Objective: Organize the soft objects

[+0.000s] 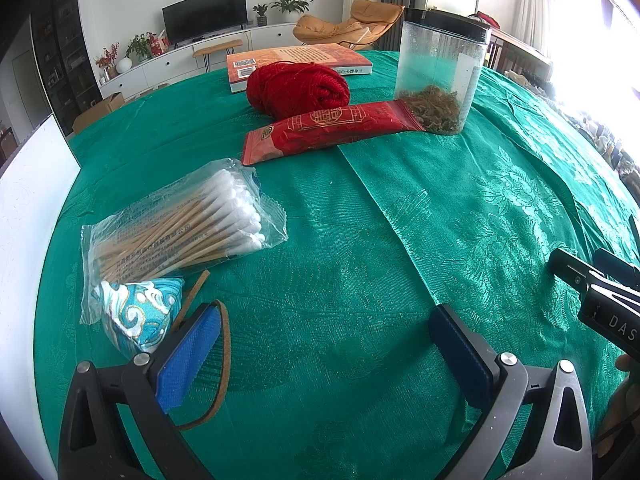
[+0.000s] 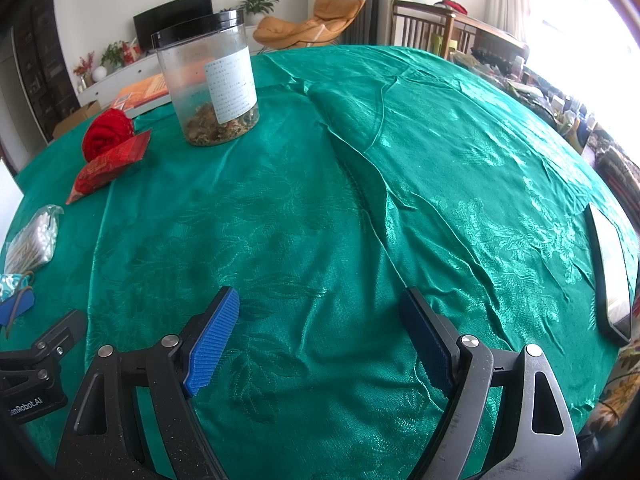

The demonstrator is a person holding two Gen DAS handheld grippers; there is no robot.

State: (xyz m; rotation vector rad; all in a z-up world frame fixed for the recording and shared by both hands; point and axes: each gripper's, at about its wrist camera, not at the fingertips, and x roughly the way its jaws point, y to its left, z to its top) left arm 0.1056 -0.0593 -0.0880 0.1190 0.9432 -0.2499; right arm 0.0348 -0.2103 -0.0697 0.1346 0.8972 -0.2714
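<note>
The left gripper [image 1: 324, 344] hovered low over the green tablecloth [image 1: 360, 240] with its blue-padded fingers spread wide and nothing between them. A brown cord loop [image 1: 224, 360] lay on the cloth around its left finger (whether it touched the pad I could not tell). At ten o'clock from that gripper sat a small blue patterned pouch [image 1: 136, 316], touching the clear bag of cotton swabs [image 1: 180, 220] just beyond it. Farther off, toward twelve o'clock, lay the red packet [image 1: 328, 132], with the ball of red yarn [image 1: 296, 88] just behind it and a book [image 1: 296, 62] behind that. One end of the packet met a plastic jar [image 1: 440, 72] at one o'clock.

The right gripper [image 2: 320, 344] was likewise wide apart and empty, above bare cloth, well clear of the soft things, which lay from nine to eleven o'clock of it.
</note>
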